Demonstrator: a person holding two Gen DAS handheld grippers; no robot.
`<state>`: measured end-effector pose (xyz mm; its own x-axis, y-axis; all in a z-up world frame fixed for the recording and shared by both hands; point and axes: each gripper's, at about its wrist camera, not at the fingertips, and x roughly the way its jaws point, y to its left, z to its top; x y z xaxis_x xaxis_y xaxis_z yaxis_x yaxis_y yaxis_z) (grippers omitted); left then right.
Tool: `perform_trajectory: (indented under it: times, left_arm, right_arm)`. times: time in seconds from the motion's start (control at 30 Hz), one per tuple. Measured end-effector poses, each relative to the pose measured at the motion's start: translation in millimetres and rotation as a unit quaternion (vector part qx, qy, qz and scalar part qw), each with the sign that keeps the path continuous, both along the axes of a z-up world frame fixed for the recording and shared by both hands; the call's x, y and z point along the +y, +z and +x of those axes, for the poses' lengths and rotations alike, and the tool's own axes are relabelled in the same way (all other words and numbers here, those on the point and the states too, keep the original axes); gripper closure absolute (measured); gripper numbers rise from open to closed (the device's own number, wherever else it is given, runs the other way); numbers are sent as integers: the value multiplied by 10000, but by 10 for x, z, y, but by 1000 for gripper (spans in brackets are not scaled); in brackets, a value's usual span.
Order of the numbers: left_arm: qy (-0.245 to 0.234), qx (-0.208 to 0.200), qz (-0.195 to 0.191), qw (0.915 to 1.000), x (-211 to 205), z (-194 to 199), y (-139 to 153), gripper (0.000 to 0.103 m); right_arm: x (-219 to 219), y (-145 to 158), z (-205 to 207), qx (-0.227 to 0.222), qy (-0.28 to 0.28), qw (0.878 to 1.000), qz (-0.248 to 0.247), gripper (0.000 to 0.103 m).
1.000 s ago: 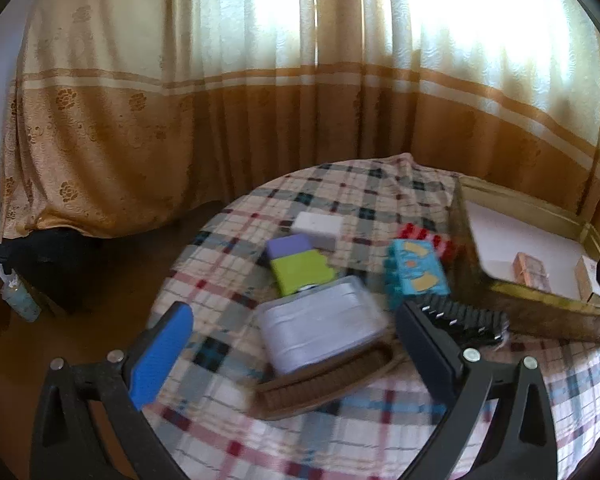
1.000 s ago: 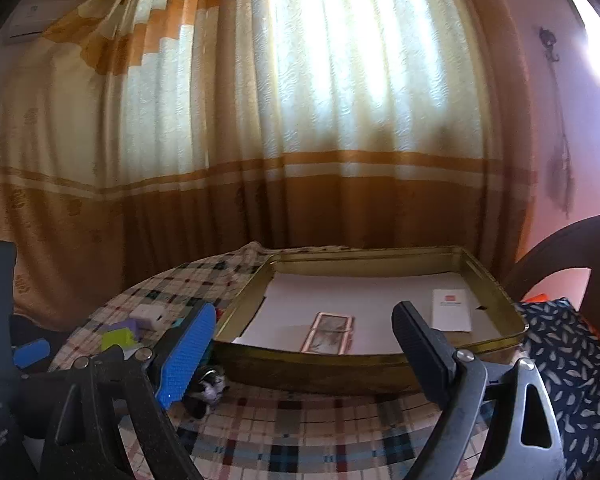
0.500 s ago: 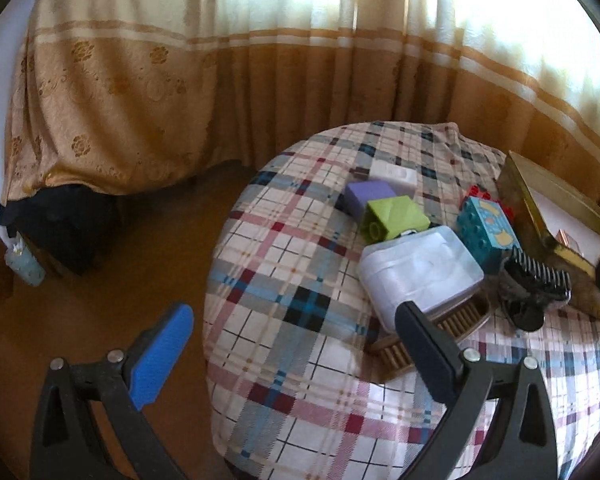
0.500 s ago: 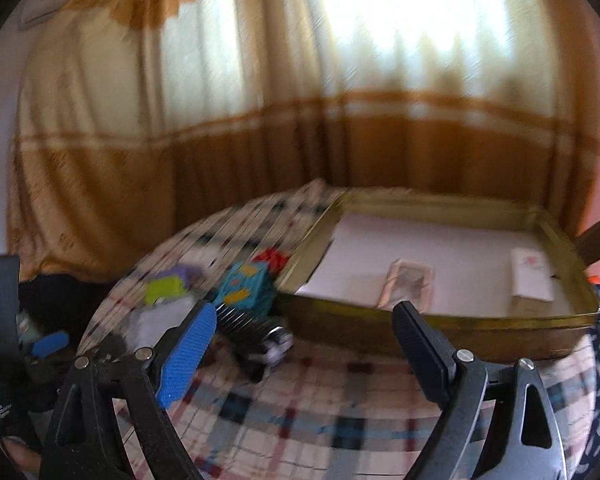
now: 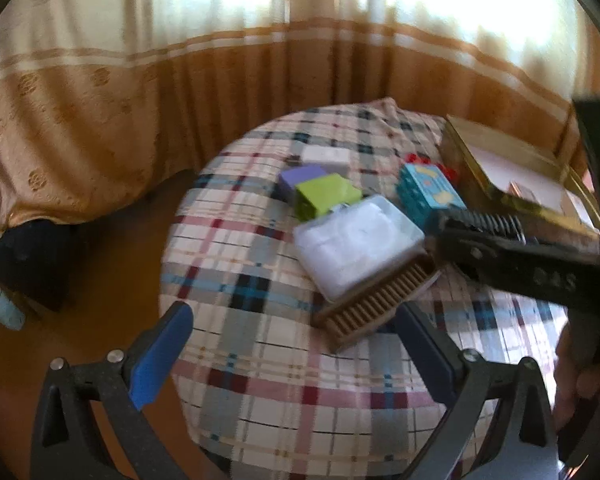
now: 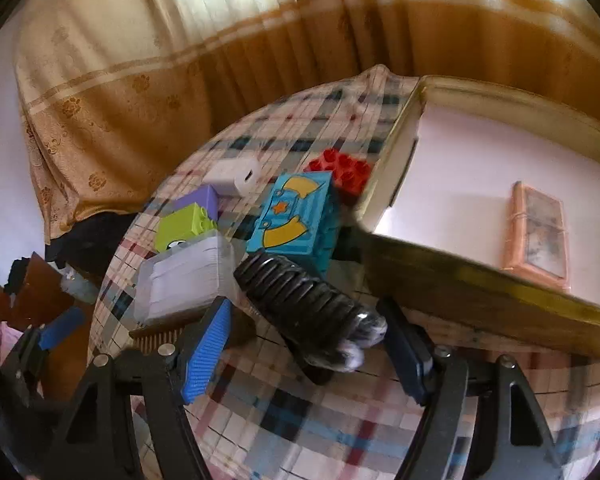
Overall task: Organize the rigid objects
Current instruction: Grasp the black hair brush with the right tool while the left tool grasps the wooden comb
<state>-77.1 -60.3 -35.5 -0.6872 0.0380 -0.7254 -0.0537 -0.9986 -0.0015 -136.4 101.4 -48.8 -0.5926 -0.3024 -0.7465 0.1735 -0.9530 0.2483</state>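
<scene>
Left wrist view, left to right. Left gripper (image 5: 292,344) is hanging at the bottom of the frame over the near edge of the checked tablecloth (image 5: 260,360), its blue finger and dark finger standing wide apart with only cloth between them.

Centre of frame, a cluster is lying on the cloth: a purple block (image 5: 302,176) touching a green block (image 5: 326,196), a white box (image 5: 326,157) just behind them, and a clear plastic case (image 5: 358,246) resting on a wooden brush (image 5: 374,300). Right of these, a teal block (image 5: 428,192) with a red block (image 5: 414,159) behind it.

At the right edge, the right gripper is reaching in as a dark blurred bar across a black ribbed object (image 5: 480,222). A gold tray (image 5: 472,172) is sitting at the upper right of the table.

Right wrist view, left to right. The clear case (image 6: 184,276) is lying at mid-left. The right gripper (image 6: 306,344) is straddling the black ribbed object (image 6: 300,300), which is lying tilted between its blue finger and dark finger; its jaws are closing, and gaps are showing on both sides, so the pads are not yet pressing. The teal block (image 6: 292,216) is lying just beyond, touching the red block (image 6: 342,172). The gold tray (image 6: 460,280) is filling the right side, white-lined, with a pink-edged flat packet (image 6: 538,236) lying inside.
</scene>
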Motion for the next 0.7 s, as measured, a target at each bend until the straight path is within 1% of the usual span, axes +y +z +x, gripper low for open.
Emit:
perform_trajectory:
  times: [0.07, 0.1, 0.17, 0.27, 0.3, 0.4, 0.47, 0.53, 0.6, 0.63, 0.67, 0.7]
  left_arm:
    - [-138, -111, 107, 9998, 38, -17, -32, 0]
    - [-200, -164, 152, 9996, 63, -31, -46, 0]
    - [-324, -234, 165, 9991, 119, -54, -75, 0]
    - [-398, -249, -95, 9989, 210, -73, -84, 0]
    - [-416, -251, -122, 9987, 222, -83, -83, 0]
    - [-433, -293, -68, 9986, 238, -138, -82, 0]
    - [-385, -355, -82, 9986, 239, -175, -80, 1]
    - [-416, -381, -93, 9984, 267, -184, -69, 5]
    - [-443, -360, -161, 9982, 309, -182, -63, 9]
    - [-472, -355, -225, 9980, 340, -178, -65, 12]
    - [-547, -344, -280, 9975, 383, -166, -66, 20]
    - [-658, -389, -251, 9968, 412, -153, -76, 28]
  right_arm:
    - [-111, -20, -32, -33, 217, 9997, 74, 31]
    - [-135, -14, -20, -18, 264, 9996, 132, 37]
    - [-143, 0, 11, 11, 332, 9993, 176, 38]
    - [-109, 10, 32, 4, 332, 9994, 121, 38]
    - [-84, 9, 55, -12, 352, 9994, 66, 38]
    - [-20, 8, 160, 16, 339, 9994, 57, 38]
    - [84, 28, 278, 85, 235, 9997, -34, 38]
    - [151, 49, 398, 206, 116, 9997, 76, 38]
    - [279, 112, 534, 332, -5, 9994, -29, 38]
    - [318, 133, 592, 417, -78, 9991, 60, 38]
    - [335, 138, 637, 472, -127, 9986, 207, 38]
    - [349, 131, 663, 471, -148, 9984, 278, 38]
